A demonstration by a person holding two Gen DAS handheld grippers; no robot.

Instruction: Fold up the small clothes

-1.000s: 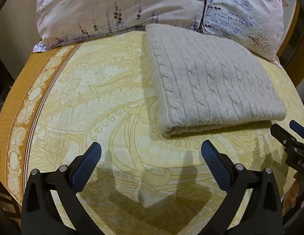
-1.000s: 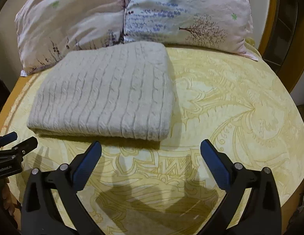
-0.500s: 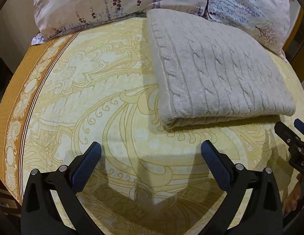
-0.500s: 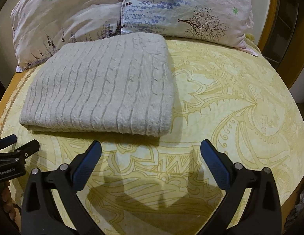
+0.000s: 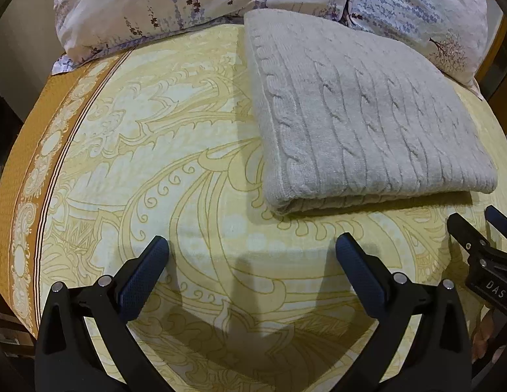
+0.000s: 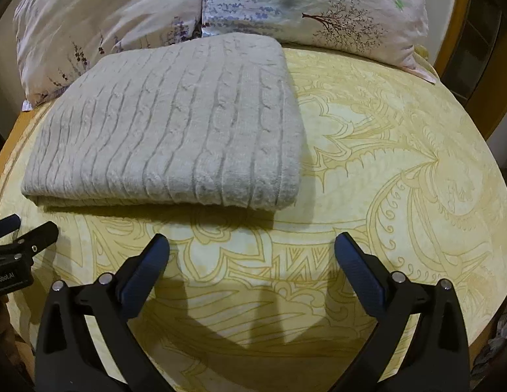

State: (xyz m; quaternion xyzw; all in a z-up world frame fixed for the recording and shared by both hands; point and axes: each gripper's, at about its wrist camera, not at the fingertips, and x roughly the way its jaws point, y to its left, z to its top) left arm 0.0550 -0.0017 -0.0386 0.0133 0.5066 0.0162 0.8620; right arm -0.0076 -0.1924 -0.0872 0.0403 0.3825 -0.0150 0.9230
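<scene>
A grey cable-knit garment lies folded into a thick rectangle on the yellow patterned bedspread, its folded edge facing me. My left gripper is open just short of that edge, to the left of the garment's near corner, nothing between its fingers. In the right wrist view the same garment fills the upper left. My right gripper stands open below its near right corner, holding nothing. Each gripper shows at the other view's edge: the right gripper, the left gripper.
Two floral pillows lie behind the garment at the head of the bed. An orange border band marks the bedspread's left edge. A wooden bed frame rises at the right. Bare bedspread spreads to the garment's right.
Both grippers have moved forward toward the garment, which now looks larger and nearer in both views. The garment has not moved; both grippers stay open.
</scene>
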